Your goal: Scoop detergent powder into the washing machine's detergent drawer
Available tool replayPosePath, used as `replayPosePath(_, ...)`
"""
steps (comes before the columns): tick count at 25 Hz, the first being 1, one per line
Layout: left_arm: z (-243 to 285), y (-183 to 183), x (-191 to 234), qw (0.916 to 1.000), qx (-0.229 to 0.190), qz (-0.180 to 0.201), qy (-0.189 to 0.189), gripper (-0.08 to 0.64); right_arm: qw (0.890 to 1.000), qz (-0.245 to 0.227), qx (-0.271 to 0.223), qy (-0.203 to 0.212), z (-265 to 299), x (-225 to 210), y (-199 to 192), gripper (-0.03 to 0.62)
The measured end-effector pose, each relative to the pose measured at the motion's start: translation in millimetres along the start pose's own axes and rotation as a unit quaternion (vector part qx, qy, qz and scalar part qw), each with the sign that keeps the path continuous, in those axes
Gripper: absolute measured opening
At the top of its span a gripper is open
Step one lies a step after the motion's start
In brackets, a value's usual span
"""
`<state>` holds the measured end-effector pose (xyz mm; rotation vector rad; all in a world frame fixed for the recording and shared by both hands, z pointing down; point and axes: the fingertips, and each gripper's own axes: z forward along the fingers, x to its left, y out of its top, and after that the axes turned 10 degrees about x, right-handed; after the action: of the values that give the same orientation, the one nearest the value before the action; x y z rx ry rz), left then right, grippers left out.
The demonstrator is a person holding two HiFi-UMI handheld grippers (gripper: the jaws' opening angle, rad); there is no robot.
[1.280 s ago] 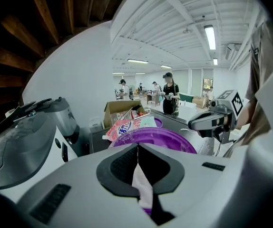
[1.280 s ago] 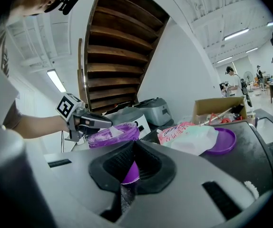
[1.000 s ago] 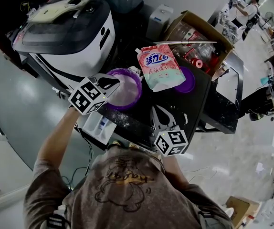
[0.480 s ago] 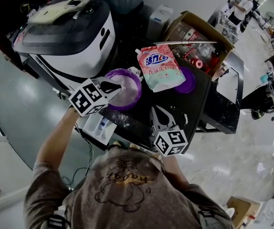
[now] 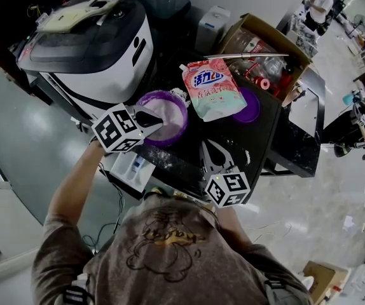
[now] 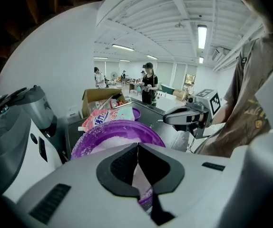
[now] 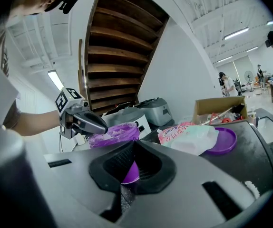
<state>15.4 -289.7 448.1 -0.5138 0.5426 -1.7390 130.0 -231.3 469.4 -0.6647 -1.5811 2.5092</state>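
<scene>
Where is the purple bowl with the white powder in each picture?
Head view: the round purple plastic bowl of white powder sits just left of the middle.
Left gripper view: the bowl fills the lower middle.
Right gripper view: the bowl is left of centre, below mid-height.
Shared landmark: the pink detergent pouch lies next to the bowl in all three.

"活力28" on pink detergent pouch (image 5: 211,89)

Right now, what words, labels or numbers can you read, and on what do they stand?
"活力2…": large characters on the detergent pouch; the mark after them and the smaller print below are too blurred.
The shirt print: lettering too blurred to read.
Nothing else is legible.
</scene>
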Motion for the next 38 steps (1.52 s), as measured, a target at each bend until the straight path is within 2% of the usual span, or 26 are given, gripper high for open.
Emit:
replayPosePath(7, 3.0, -2.7, -10.2, 0.9994, 0.023, 0.002, -0.025, 0.023, 1.000, 0.000, 0.000, 0.001, -1.6, -1.5, 1.0, 0.000)
replayPosePath(17, 0.2, -1.6, -23.0, 0.9979, 0.024, -0.016, -0.058, 0.023, 1.000, -0.003, 0.000, 0.005, -3.5, -3.1, 2.2, 0.001)
replayPosePath(26, -7.0, -0.6, -27.4, 0.9951, 0.006, -0.049, -0.085, 0.023, 1.000, -0.007, 0.003, 0.014, -1.4, 1.8, 3.1, 0.000)
replayPosePath(38, -16.2, 5.2, -28.8, 0.9860, -0.040, -0.106, -0.122, 0.023, 1.000, -0.009, 0.002, 0.017, -1.3, 6.3, 3.8, 0.001)
